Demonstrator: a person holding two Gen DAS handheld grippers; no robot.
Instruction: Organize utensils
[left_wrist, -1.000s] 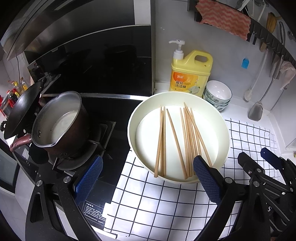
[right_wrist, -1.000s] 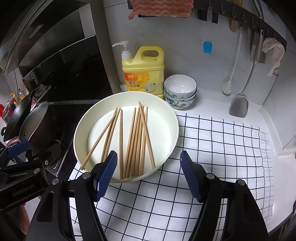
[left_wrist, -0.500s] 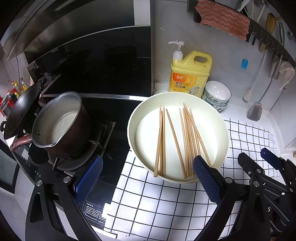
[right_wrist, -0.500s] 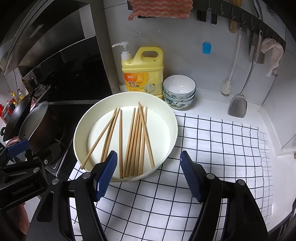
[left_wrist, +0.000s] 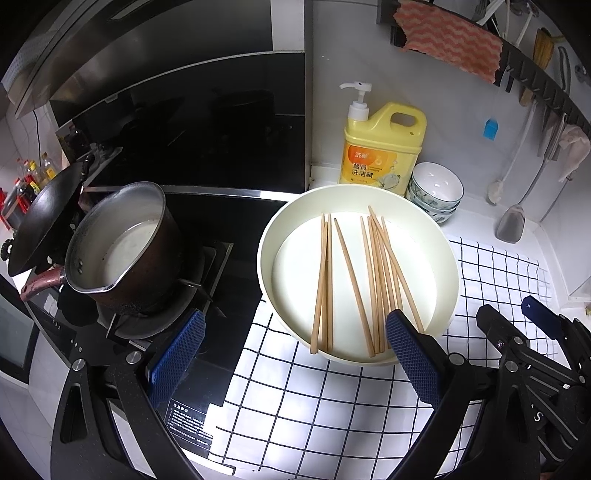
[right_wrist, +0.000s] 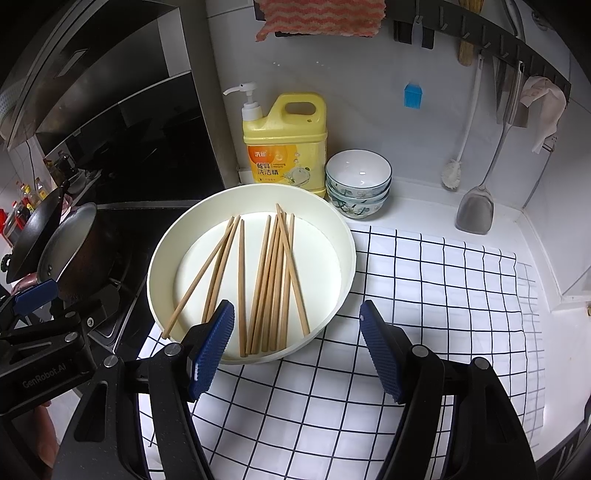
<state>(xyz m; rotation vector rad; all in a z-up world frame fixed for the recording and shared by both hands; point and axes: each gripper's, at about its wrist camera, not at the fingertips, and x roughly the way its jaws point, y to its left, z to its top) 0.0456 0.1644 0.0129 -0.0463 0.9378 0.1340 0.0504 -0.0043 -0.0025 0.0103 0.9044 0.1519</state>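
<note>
We find both the left gripper (left_wrist: 295, 350) and right gripper (right_wrist: 295, 350) with jaws wide and empty. The chopsticks (right_wrist: 266, 280) lie crossed in the white basin (right_wrist: 343, 243), frame centre — a pinch risks lifting several, or tipping the basin.

Ahead of the left gripper (left_wrist: 293, 354), whose pads are blue and dimpled on black fingers, a cream basin (right_wrist: 343, 236) holds tan chopsticks (right_wrist: 271, 277). Beneath both grippers lies a white cloth (right_wrist: 424, 295) with a black grid. Beyond the basin stand a yellow detergent jug (right_wrist: 286, 147) with an orange label and white bowls (right_wrist: 358, 184) with bluish patterning. Above hangs a cloth (right_wrist: 321, 16) zigzagged in coral and white.
</note>
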